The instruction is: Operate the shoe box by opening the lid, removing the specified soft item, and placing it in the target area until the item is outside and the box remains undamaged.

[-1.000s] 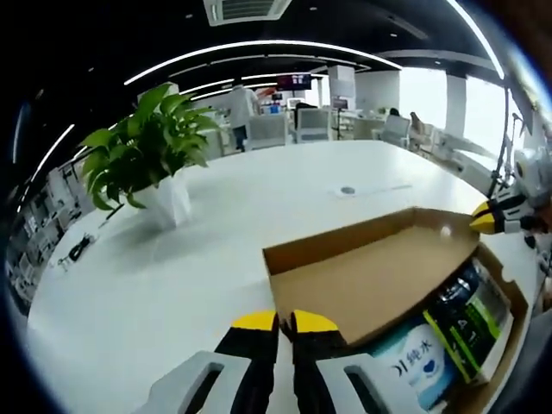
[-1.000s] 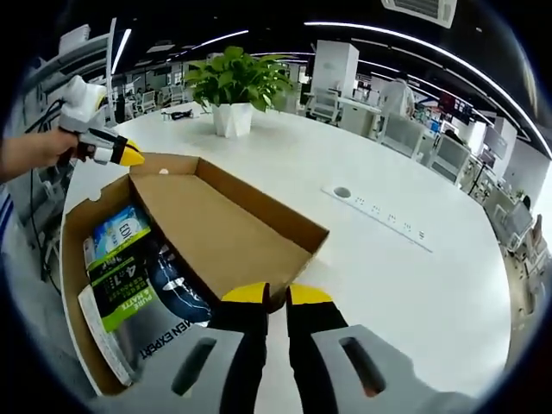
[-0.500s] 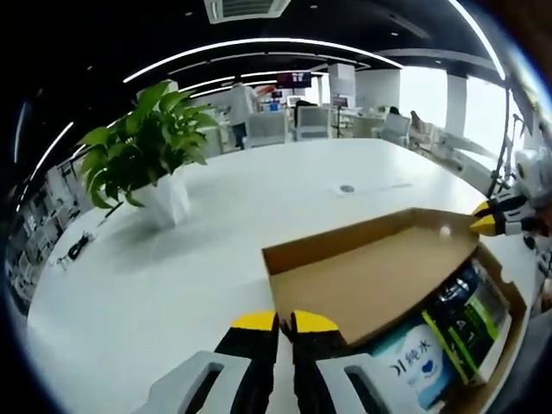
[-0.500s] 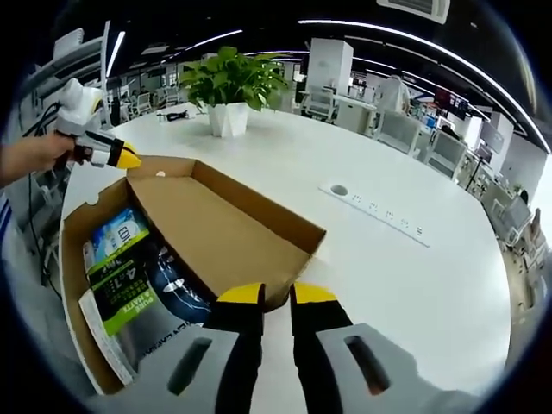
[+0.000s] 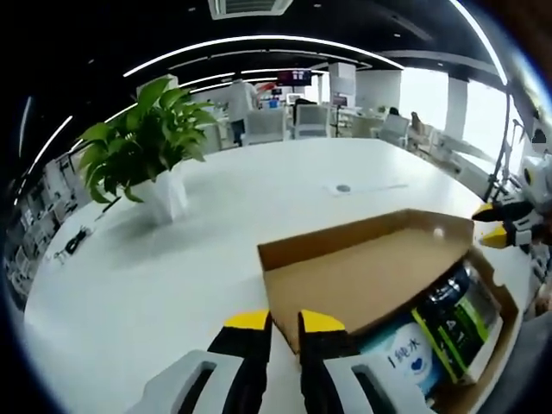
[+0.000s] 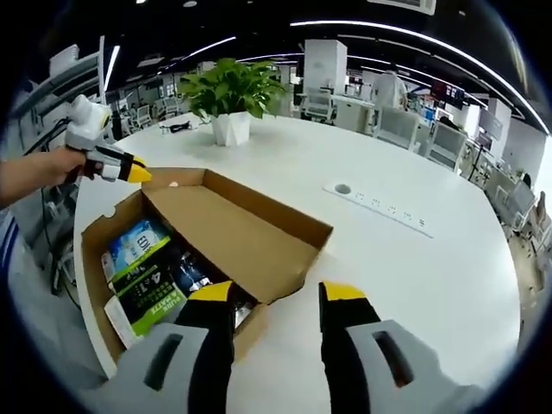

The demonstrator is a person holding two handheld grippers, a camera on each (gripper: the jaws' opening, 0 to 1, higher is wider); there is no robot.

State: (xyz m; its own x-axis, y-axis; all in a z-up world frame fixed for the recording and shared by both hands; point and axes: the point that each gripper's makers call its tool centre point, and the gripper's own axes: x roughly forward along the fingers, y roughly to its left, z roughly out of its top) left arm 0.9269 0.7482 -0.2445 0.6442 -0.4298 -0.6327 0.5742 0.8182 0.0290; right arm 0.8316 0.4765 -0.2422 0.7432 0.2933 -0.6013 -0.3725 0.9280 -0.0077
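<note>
With the shoe box (image 6: 259, 250) lying on the desk (image 6: 414, 259), lid flipped back, the right gripper (image 6: 278, 302), fingers spreading wide and empty, should be reaching gently for the soft pack (image 6: 138, 246) at 9 o'clock, while the left gripper (image 5: 285, 321), fingers slightly parted and empty, is hovering beside the lid.

Matt brown cardboard shoe box (image 6: 233, 233), glossy plastic packets (image 6: 142, 276), smooth white table (image 6: 414, 259)

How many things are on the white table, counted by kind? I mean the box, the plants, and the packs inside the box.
Cardboard box: 1
Potted plant: 1
Packs showing inside the box: 3, a blue and white pack, a green and black pack, a dark pack; more may lie hidden.
Total: 5
</note>
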